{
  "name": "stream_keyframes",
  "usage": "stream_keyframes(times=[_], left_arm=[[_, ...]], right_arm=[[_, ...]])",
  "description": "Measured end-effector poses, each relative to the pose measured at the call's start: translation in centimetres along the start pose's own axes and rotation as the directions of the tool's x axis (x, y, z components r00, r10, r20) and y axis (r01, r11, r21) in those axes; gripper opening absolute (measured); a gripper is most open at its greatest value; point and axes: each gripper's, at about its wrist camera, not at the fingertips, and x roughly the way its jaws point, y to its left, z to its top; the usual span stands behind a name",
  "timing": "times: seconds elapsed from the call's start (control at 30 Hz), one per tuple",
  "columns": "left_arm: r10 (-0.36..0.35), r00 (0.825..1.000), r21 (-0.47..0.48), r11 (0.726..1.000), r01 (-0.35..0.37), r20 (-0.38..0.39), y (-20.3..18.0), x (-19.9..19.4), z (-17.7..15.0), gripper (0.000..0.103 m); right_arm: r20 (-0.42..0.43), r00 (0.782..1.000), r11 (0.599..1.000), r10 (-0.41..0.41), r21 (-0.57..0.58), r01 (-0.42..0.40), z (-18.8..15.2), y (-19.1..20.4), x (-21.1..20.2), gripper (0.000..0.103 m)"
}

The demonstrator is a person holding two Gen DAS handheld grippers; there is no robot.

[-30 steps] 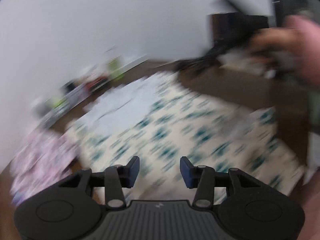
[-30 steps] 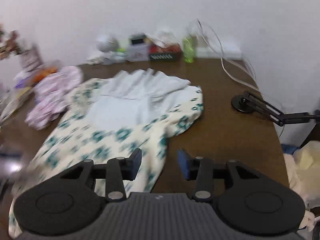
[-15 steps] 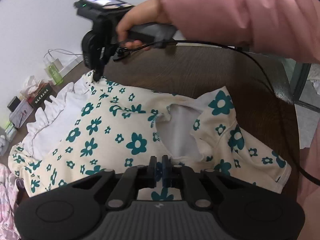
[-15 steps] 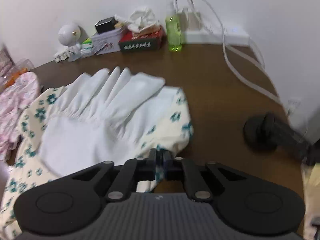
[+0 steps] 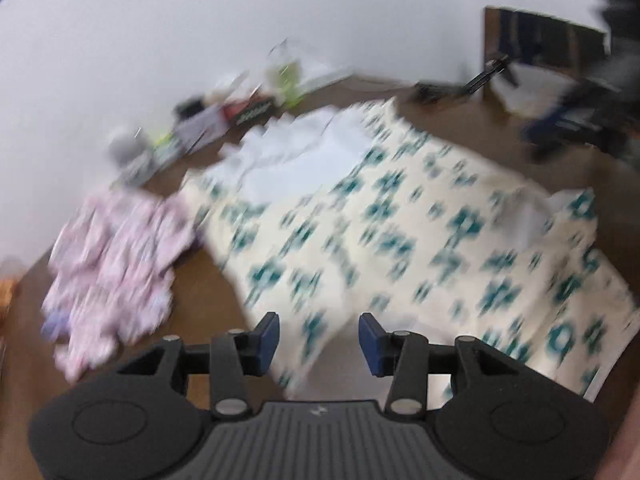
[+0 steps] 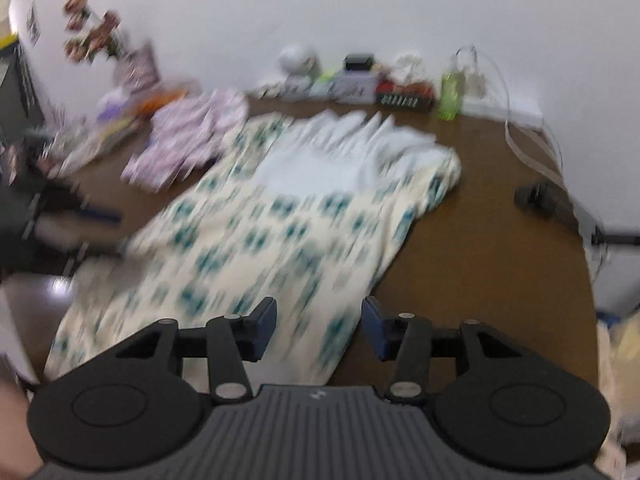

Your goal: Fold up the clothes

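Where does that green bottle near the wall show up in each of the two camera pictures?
Left wrist view: the green bottle is a blurred green smear at upper centre, at the table's far edge by the wall.
Right wrist view: it stands upright at upper right, by the wall.
Shared landmark: the flowered garment spread on the table; the bottle lies beyond its white ruffled end in both.

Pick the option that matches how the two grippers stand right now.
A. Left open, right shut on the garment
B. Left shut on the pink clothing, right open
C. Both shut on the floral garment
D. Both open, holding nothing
D. The left gripper and right gripper each show jaws spread with a clear gap, the floral garment lying flat on the table beyond them.
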Motion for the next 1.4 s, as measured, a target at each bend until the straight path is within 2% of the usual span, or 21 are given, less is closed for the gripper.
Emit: stream_keyframes(times=[0.17, 0.23, 0.3, 0.33, 0.37, 0.43, 0.53, 0.67, 0.73, 0.77, 0.8, 0.83, 0.87, 0.9, 0.97, 1.03, 1.1, 1.2, 1.27, 1.4], left_arm=[[-0.009, 0.999, -0.030, 1.000, 0.008, -0.034, 0.1, 1.1, -1.5, 0.053], [-0.008, 1.000, -0.063, 0.998, 0.007, -0.015, 0.1, 1.4, -1.8, 0.047], [-0.017, 1.000, -0.080, 0.997, 0.016, -0.005, -0.1, 1.7, -1.7, 0.007], [-0.019, 1.000, -0.082, 0.996, 0.019, -0.003, -0.3, 1.9, -1.7, 0.005], [-0.010, 1.000, -0.076, 0.997, 0.010, -0.002, -0.6, 1.7, -1.8, 0.005], [-0.010, 1.000, -0.075, 0.997, 0.010, -0.002, -1.1, 1.2, -2.0, 0.004], [-0.061, 0.998, -0.096, 0.993, 0.062, 0.006, -2.2, 0.0, -2.7, 0.004], [-0.096, 0.995, -0.092, 0.991, 0.098, 0.031, -4.1, -0.8, -3.0, 0.006], [-0.102, 0.994, -0.123, 0.987, 0.107, 0.042, -4.0, -0.9, -2.9, 0.018], [-0.112, 0.992, -0.153, 0.981, 0.119, 0.057, -3.6, -1.0, -2.9, 0.040], [-0.119, 0.990, -0.184, 0.974, 0.132, 0.080, -3.1, -1.5, -3.0, 0.060], [-0.119, 0.987, -0.216, 0.966, 0.140, 0.110, -2.6, -2.2, -3.1, 0.067], [-0.116, 0.983, -0.248, 0.957, 0.149, 0.141, -2.0, -2.9, -3.1, 0.082], [-0.098, 0.982, -0.287, 0.947, 0.142, 0.161, -1.5, -3.5, -3.3, 0.094], [-0.052, 0.980, -0.368, 0.922, 0.120, 0.191, -0.5, -4.8, -3.6, 0.100], [-0.002, 0.976, -0.447, 0.889, 0.102, 0.217, 0.4, -6.1, -3.9, 0.102], [-0.014, 0.969, -0.490, 0.861, 0.136, 0.245, 1.0, -7.0, -4.5, 0.103], [-0.046, 0.962, -0.533, 0.825, 0.188, 0.268, 1.0, -7.8, -5.5, 0.103], [-0.056, 0.964, -0.537, 0.821, 0.193, 0.261, 0.6, -8.2, -6.1, 0.103], [-0.091, 0.971, -0.513, 0.836, 0.194, 0.220, -0.3, -8.4, -7.3, 0.103]], right_arm=[[-0.035, 0.998, 0.994, -0.057, 0.088, 0.060, -4.3, 2.1, 0.2, 0.047], [-0.033, 0.997, 0.988, -0.070, 0.139, 0.074, -5.0, 2.1, 0.5, 0.042], [-0.028, 0.996, 0.985, -0.083, 0.151, 0.086, -5.5, 2.5, 0.6, 0.023], [-0.027, 0.996, 0.985, -0.086, 0.146, 0.089, -5.6, 2.7, 0.6, 0.010], [-0.029, 0.996, 0.987, -0.088, 0.136, 0.091, -5.8, 2.9, 0.5, 0.007], [-0.034, 0.993, 0.990, -0.110, 0.085, 0.113, -6.0, 3.4, 0.3, 0.006], [-0.055, 0.985, 0.985, -0.162, 0.044, 0.165, -5.9, 2.7, -0.2, 0.005], [-0.090, 0.978, 0.981, -0.186, 0.043, 0.191, -5.9, 1.1, -1.1, 0.006], [-0.095, 0.980, 0.982, -0.175, 0.048, 0.180, -5.9, 0.9, -1.6, 0.012], [-0.068, 0.983, 0.984, -0.168, 0.056, 0.171, -5.9, 1.3, -2.3, 0.030], [-0.042, 0.986, 0.985, -0.160, 0.063, 0.162, -6.0, 1.7, -2.9, 0.042], [-0.015, 0.988, 0.986, -0.152, 0.070, 0.153, -6.0, 2.1, -3.6, 0.063], [0.012, 0.989, 0.987, -0.145, 0.077, 0.143, -6.0, 2.4, -4.2, 0.075], [0.039, 0.990, 0.988, -0.137, 0.083, 0.134, -6.0, 2.8, -4.9, 0.078], [0.092, 0.988, 0.989, -0.122, 0.095, 0.114, -6.0, 3.6, -6.2, 0.093], [0.146, 0.983, 0.990, -0.108, 0.106, 0.093, -6.0, 4.3, -7.5, 0.102], [0.192, 0.977, 0.991, -0.092, 0.109, 0.072, -6.1, 5.3, -8.5, 0.103], [0.205, 0.977, 0.997, -0.057, 0.061, 0.045, -6.3, 8.1, -8.5, 0.103], [0.209, 0.977, 0.999, -0.035, 0.047, 0.025, -6.5, 9.4, -8.3, 0.103], [0.204, 0.978, 0.998, -0.042, 0.058, 0.031, -6.4, 10.0, -8.2, 0.103]])
